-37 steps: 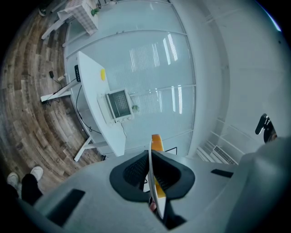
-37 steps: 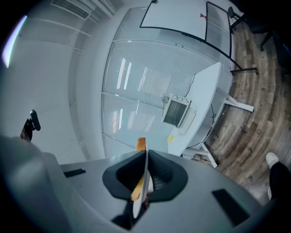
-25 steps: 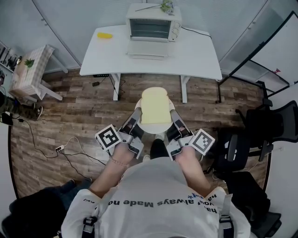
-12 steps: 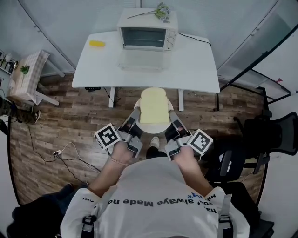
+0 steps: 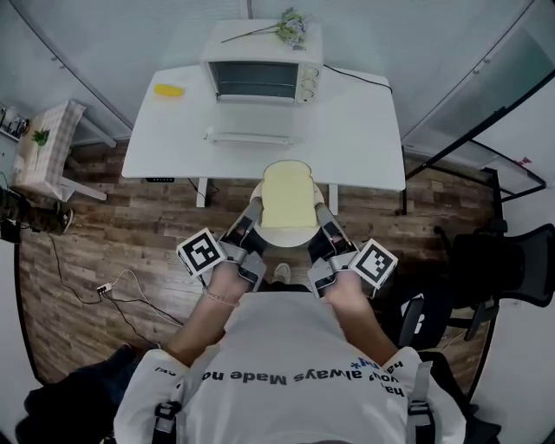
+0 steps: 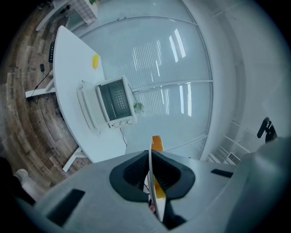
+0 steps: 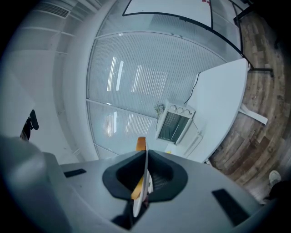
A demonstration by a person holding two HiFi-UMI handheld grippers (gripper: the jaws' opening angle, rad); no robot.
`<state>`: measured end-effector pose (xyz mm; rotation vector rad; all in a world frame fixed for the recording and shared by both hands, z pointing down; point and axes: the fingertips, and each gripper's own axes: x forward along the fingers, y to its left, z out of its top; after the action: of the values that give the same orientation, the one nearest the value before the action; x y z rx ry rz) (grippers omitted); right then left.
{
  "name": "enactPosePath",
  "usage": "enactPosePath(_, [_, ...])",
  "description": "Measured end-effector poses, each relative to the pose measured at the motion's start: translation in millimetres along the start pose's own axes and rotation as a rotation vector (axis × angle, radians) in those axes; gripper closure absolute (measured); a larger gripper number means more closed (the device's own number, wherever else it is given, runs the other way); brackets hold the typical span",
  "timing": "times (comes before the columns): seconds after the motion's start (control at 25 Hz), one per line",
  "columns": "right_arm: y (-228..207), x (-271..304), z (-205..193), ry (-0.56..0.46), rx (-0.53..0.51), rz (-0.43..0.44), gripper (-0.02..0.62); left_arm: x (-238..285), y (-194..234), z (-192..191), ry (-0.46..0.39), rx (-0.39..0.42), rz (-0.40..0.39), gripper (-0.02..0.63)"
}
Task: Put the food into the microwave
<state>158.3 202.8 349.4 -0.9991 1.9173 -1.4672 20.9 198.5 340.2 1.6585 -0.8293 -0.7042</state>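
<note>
Here I had the left gripper (image 5: 251, 218) and the right gripper (image 5: 322, 218) clenched on opposite rims of the white plate (image 5: 290, 235). Each gripper view showed the rim edge-on, pinched between the dark fingers (image 6: 129, 173). The toast (image 5: 288, 195) lay flat on the plate, held in the air at the centre of the head view, above the wooden floor (image 5: 130, 234) and just short of the white surface (image 5: 364, 121). The microwave (image 5: 263, 62) sat at the top centre of the frame with its door (image 5: 251, 137) folded down towards me, so the way in looked open. My read was that the carry was the step in hand, roughly midway. To do it well I'd want both hands level and moving together, since any twist between the two grips could tip the plate or slide the slice off. I'd also come in high enough to clear that lowered door. On the surface there was a small yellow object (image 5: 168, 89) at upper left, well apart from my path, and a cable (image 5: 360, 76) trailing right of the microwave. A green sprig (image 5: 290, 26) rested on its top. A cloth-covered side table (image 5: 48, 143) stood at the left edge and a dark chair (image 5: 507, 260) at the right.
</note>
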Motion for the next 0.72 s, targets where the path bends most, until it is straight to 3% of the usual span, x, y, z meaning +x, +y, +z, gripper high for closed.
enactPosePath(0.36, [-15,29,15,0.007,0.018,0.005,0.574,26,16,17,-0.004,0.005,0.009,0.589])
enactPosePath(0.72, [-19,86,21,0.015,0.007,0.004,0.574,49,31,66,-0.006,0.004,0.013,0.589])
